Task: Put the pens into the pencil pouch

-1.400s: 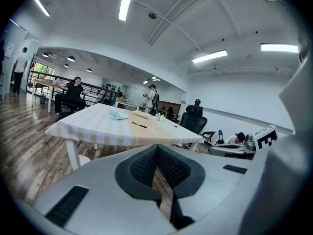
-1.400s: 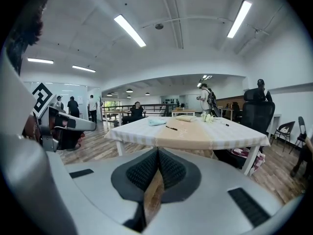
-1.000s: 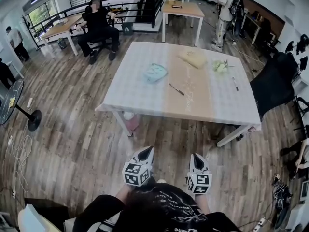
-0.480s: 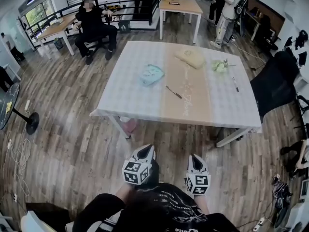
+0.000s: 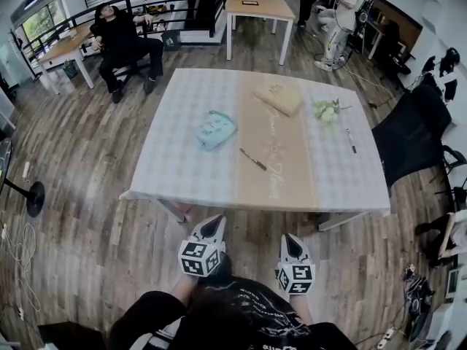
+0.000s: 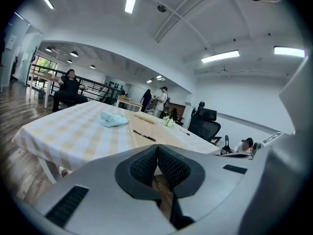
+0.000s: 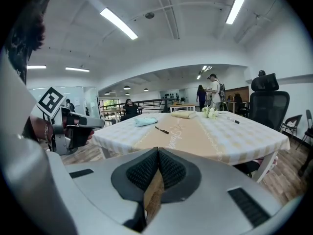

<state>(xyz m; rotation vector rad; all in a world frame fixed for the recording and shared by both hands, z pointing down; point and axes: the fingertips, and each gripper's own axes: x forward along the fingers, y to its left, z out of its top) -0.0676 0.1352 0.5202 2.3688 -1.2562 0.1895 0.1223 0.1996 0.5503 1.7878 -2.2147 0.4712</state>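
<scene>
- My left gripper (image 5: pixel 213 226): jaws pressed together, nothing held.
- My right gripper (image 5: pixel 292 240): likewise closed, empty.
- Pencil pouch (image 5: pixel 214 130) and black pen (image 5: pixel 253 159) lie apart on table (image 5: pixel 175 162).

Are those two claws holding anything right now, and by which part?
Nothing is held. The left gripper and right gripper are both shut and empty; the dark pen, the second pen and the pencil pouch lie on the table.
</scene>
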